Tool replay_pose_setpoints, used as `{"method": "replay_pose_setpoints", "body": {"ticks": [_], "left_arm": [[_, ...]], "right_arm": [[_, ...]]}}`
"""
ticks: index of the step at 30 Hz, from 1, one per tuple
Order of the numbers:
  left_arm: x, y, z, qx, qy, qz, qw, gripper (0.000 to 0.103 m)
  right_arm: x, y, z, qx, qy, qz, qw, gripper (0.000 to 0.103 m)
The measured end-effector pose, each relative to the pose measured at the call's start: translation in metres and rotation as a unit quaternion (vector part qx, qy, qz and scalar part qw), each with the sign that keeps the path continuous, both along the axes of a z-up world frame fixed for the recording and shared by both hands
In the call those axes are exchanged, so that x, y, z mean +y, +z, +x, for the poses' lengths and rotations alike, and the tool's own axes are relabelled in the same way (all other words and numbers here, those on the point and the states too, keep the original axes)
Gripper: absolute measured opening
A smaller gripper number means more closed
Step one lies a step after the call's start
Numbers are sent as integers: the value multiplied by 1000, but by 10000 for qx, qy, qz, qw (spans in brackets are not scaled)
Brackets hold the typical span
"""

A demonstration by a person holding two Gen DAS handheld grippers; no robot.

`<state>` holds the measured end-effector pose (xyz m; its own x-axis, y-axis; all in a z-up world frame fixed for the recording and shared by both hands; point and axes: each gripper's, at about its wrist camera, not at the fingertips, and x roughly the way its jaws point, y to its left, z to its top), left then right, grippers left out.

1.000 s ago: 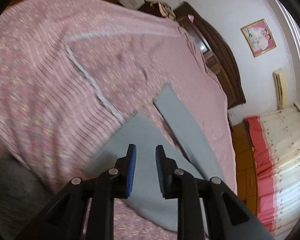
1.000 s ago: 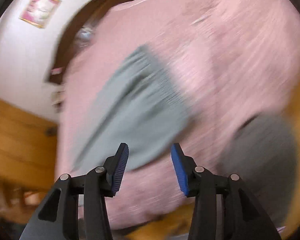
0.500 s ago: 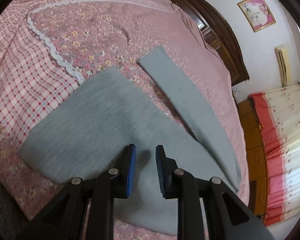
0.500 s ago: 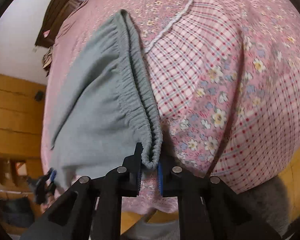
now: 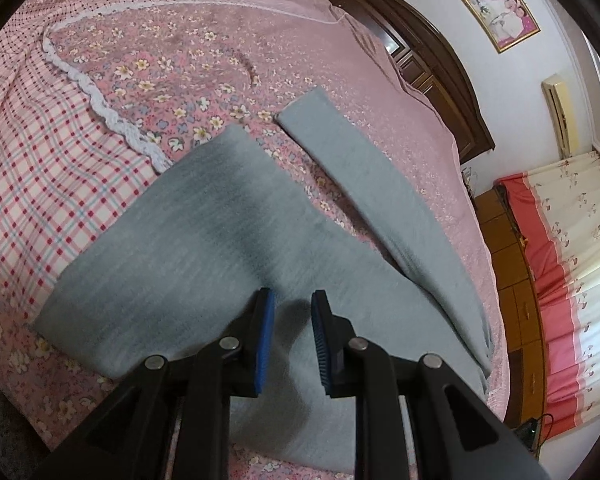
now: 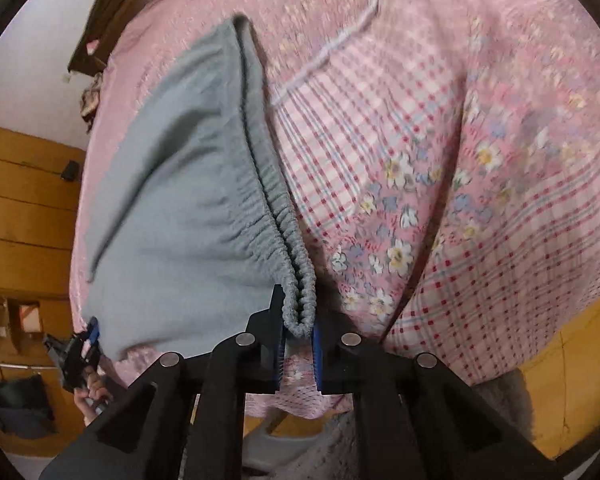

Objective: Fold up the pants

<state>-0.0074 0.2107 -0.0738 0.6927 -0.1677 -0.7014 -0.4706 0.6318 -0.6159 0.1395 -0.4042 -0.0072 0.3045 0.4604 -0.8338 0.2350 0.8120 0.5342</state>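
Grey-blue pants [image 5: 204, 248] lie spread on a pink floral bedspread [image 5: 188, 48], with two legs [image 5: 364, 168] running away from the camera. My left gripper [image 5: 293, 312] is partly open just above the pants fabric, with nothing between its blue pads. In the right wrist view the pants [image 6: 188, 184] show their elastic waistband [image 6: 276, 208]. My right gripper [image 6: 298, 330] is shut on the near corner of the waistband. The left gripper [image 6: 80, 356] shows at the far lower left of that view.
The bed's checked border and white lace trim [image 5: 108, 116] lie left of the pants. A dark wooden headboard [image 5: 432, 60], a framed picture [image 5: 500, 14] and red-and-cream curtains [image 5: 572, 264] stand beyond. A wooden floor [image 6: 572, 368] lies beside the bed.
Both grippers came down to the bed. The right gripper closed on the waistband corner and has lifted it slightly. The left gripper settled over the pants, still partly open.
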Motion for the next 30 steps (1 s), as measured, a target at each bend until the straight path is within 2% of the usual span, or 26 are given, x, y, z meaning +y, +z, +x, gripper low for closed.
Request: {"method": "replay_pose_setpoints", "body": {"ticks": [3,5,7,11,15,16,17,19,20,23,25,28,30], "left_arm": [[2,5,-1,-31,44,-14,10000,20],[4,7,-2,-60,83,-30,9999,20],[7,7,-2,-73,106,-31,9999,20],[12,5,-1,-63,115,-44,9999,20],[8,6,-1,-39,86,81,9999,20],[5,8,0,-27,83,103,9999,20],[1,11,0,-21,62,141,9999,20],[-5,17,-1,-54,-4,263,9996,23],[-8,18,-3,-63,-23,322,9995,23],[-21,19,-6,-79,-110,529,9985,24],[-29,15,-5,-90,-203,560,9982,24],[-37,12,-3,-107,-254,525,9982,24],[-43,13,-2,-156,-305,503,9981,24]], "right_arm": [[-9,23,-4,-213,-47,54,9997,11],[-16,30,-1,-203,-100,133,9997,11],[-21,32,7,-191,-37,-14,9998,11],[-12,-3,14,208,146,-295,9992,13],[-23,-18,4,125,-81,100,9998,14],[-25,-17,3,90,-111,137,9998,19],[-26,-15,-2,52,-157,159,9997,30],[-34,-12,-14,32,-315,165,9994,39],[-35,-10,-23,30,-385,225,9990,39],[-30,-8,-49,-10,-537,743,9958,39],[-17,-1,-62,-250,-621,905,9936,39],[7,-3,-65,-232,-570,1667,9841,39],[29,-12,-61,-120,-388,1868,9816,39]]}}
